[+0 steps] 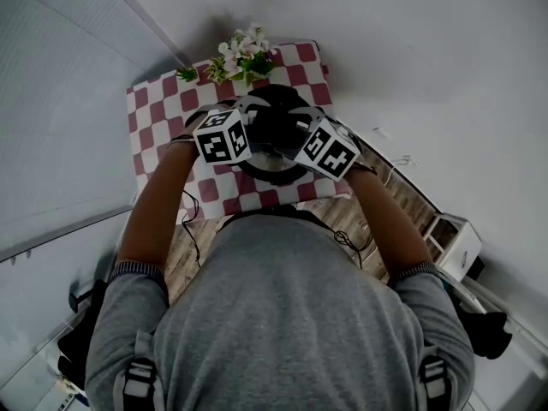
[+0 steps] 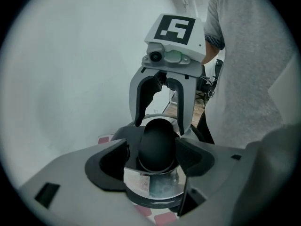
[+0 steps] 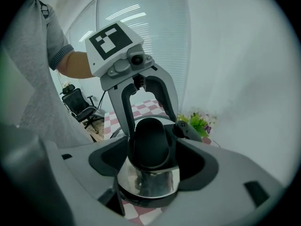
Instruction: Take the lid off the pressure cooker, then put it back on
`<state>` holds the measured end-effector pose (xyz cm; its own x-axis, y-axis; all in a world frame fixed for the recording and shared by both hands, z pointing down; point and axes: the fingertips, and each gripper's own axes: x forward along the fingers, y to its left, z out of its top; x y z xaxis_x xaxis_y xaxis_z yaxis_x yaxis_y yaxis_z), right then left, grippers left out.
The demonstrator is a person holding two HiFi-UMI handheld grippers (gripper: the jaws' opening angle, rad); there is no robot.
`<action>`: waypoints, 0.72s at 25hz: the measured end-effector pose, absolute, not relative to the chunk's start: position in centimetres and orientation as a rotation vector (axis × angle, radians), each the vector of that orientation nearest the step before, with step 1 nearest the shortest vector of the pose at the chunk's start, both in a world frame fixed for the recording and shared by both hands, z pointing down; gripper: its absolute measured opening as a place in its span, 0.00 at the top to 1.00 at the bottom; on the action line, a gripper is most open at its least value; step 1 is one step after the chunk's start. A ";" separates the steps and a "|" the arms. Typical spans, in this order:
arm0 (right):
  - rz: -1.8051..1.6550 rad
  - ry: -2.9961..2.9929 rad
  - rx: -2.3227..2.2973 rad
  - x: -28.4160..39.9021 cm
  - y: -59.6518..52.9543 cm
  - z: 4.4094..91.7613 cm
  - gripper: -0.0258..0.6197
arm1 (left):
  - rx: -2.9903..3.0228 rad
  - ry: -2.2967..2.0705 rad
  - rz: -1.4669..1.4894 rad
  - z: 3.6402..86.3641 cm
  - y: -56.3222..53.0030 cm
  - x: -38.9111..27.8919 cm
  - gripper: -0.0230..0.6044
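We saw the person's grey shirt (image 1: 274, 315) fill the lower half of the head view, with both forearms reaching forward over a wooden floor (image 1: 342, 221). Ahead of them stood the desk (image 1: 154, 118), covered in a red-and-white checked cloth and set against a pale wall. The pressure cooker (image 1: 274, 127) sat near the middle of that cloth, dark on top from above, with a shiny steel body (image 3: 148, 180) showing in the right gripper view. Its lid appeared to be seated on the pot, though we could not make out the join clearly.

The left tool (image 2: 156, 152) and the right tool (image 3: 153, 149) faced each other across the cooker, one on each side, both tilted downward, each showing in the other's view with its marker cube on top. Each tool was released, its jaws standing wide. The cooker's black side handle (image 2: 157, 135) lay between the left jaws, with a clear gap on one side. The opposite black side handle (image 3: 149, 135) lay between the right jaws, with no firm clamp that we could see. A slim black long handle (image 3: 188, 131) stuck out beyond the right one.

A small bunch of flowers (image 1: 244, 58) stood at the desk's far edge, just behind the cooker. An office chair (image 3: 80, 107) showed small in the background.
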<state>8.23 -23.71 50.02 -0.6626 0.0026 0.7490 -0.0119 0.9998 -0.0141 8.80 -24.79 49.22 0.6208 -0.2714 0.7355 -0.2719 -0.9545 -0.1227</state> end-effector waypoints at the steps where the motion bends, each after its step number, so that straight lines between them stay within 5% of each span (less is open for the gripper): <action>1: 0.019 -2.286 0.002 8.1 -23.8 50.3 0.44 | 2.822 -0.446 1.297 49.4 -24.7 8.8 0.44; 18: 0.033 -2.039 -0.105 7.9 -23.4 53.4 0.49 | 2.675 -0.043 1.587 52.9 -23.5 8.9 0.44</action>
<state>7.91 -23.43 53.38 -0.4501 0.0892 0.8885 0.0602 0.9958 -0.0695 8.89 -23.52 52.90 0.4790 -0.0081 0.8778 -0.0396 -0.9991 0.0124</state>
